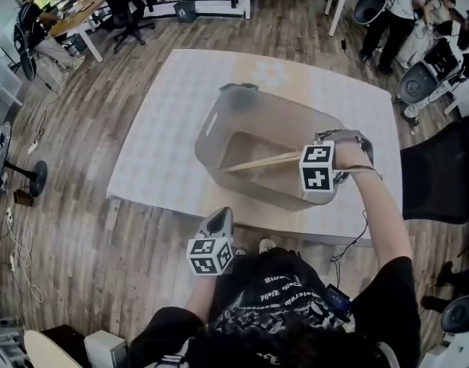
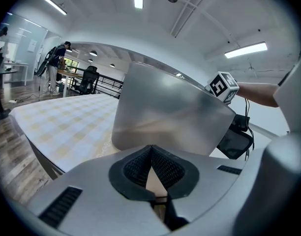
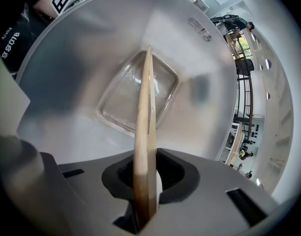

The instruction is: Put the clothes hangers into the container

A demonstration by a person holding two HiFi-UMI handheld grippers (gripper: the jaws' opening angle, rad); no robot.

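Observation:
A translucent grey plastic container (image 1: 213,133) stands on the table's checked cloth (image 1: 154,121). My right gripper (image 1: 325,159) hangs over its right rim, pointing steeply down, shut on a pale wooden clothes hanger (image 1: 259,162) that reaches left into the tub. In the right gripper view the hanger (image 3: 144,102) runs edge-on from the right gripper (image 3: 148,176) toward the container's floor (image 3: 118,104). My left gripper (image 1: 219,221) is held below the table's front edge, shut with nothing in it. In its own view the left gripper (image 2: 151,156) faces the container's outer wall (image 2: 165,117).
A black office chair (image 1: 441,171) stands close to the table's right side. People, desks and more chairs (image 1: 127,10) are at the far edges of the room. A round floor stand (image 1: 35,179) and cables lie on the wooden floor at left.

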